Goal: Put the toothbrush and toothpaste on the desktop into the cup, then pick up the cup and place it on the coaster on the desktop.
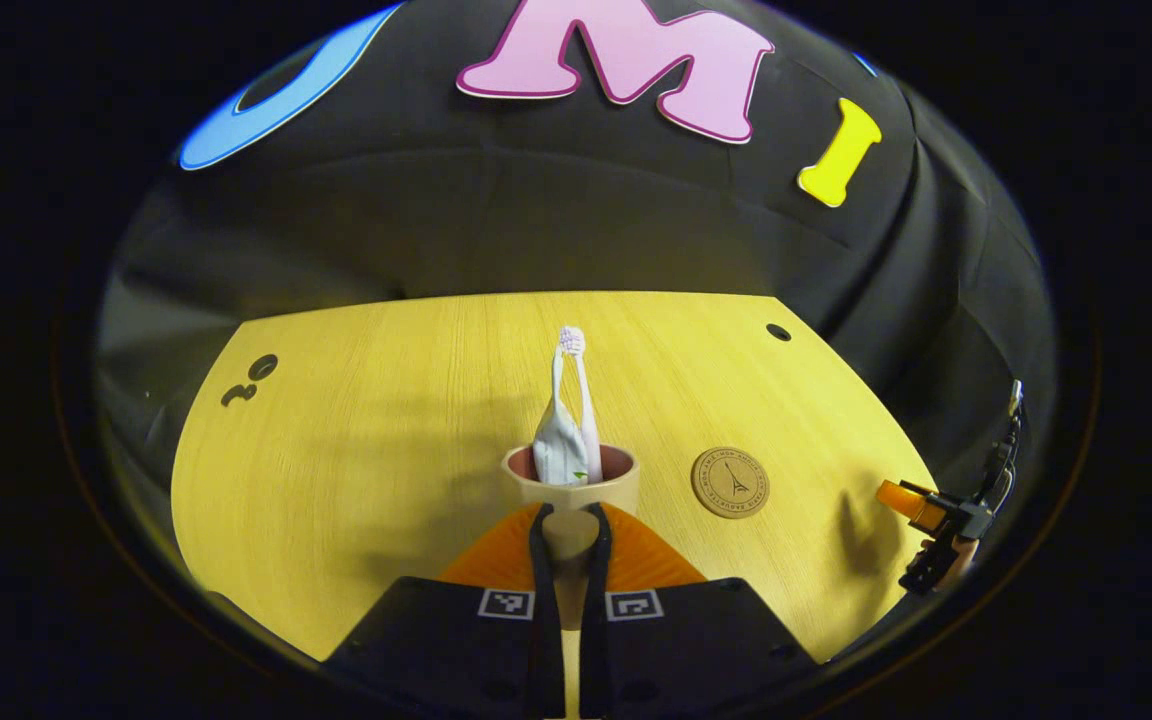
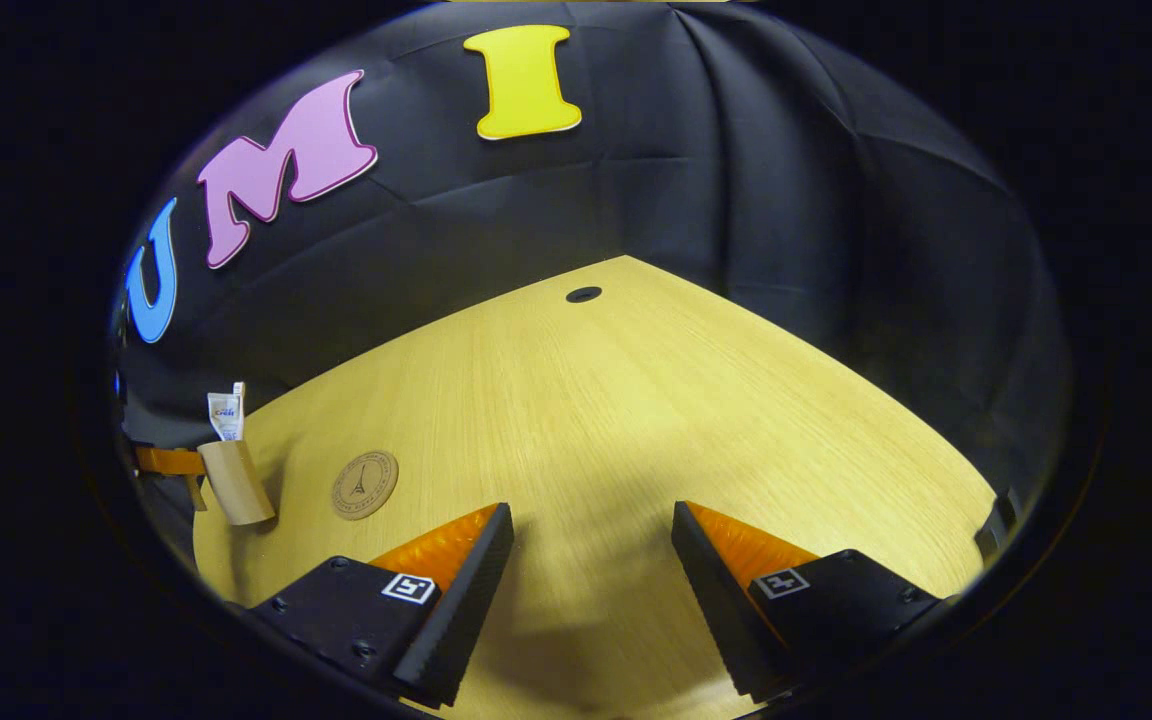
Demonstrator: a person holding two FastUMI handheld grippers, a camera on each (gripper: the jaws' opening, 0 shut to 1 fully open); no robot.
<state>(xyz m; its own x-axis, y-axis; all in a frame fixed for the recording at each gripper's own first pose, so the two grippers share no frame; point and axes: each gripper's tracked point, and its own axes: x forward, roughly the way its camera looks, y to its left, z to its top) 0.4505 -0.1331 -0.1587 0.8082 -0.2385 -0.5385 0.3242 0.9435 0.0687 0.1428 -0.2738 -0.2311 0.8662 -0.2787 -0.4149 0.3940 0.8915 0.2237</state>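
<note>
The cup [image 1: 570, 490] stands upright on the wooden surface [image 1: 366, 450], its mouth facing up, and its lower wall sits between the 2 fingers of the left tool [image 1: 570, 525], which are closed in on it from either side, clenched around the cup. Inside the cup the toothbrush [image 1: 576, 385] stands almost vertical, long axis running up out of the rim with the bristle head at the top, pointing toward the booth wall. The toothpaste [image 1: 558, 450] leans beside it in the cup, also upright, its flat crimped end poking above the rim and its lower part hidden inside.

In the right gripper view the cup [image 2: 236, 482] appears tilted by the lens, with the toothpaste [image 2: 226, 410] sticking out of its top and the left tool [image 2: 171, 462] just beside it.

The coaster [image 1: 730, 482] lies flat on the surface just to the right of the cup, apart from it, a round brown disc; it also shows in the right gripper view [image 2: 364, 484].

The right tool [image 2: 591, 560] hovers over bare surface, well to the right of the coaster, its jaws spread wide and holding nothing. In the left gripper view it shows [image 1: 921, 508] near the surface's right edge.
</note>
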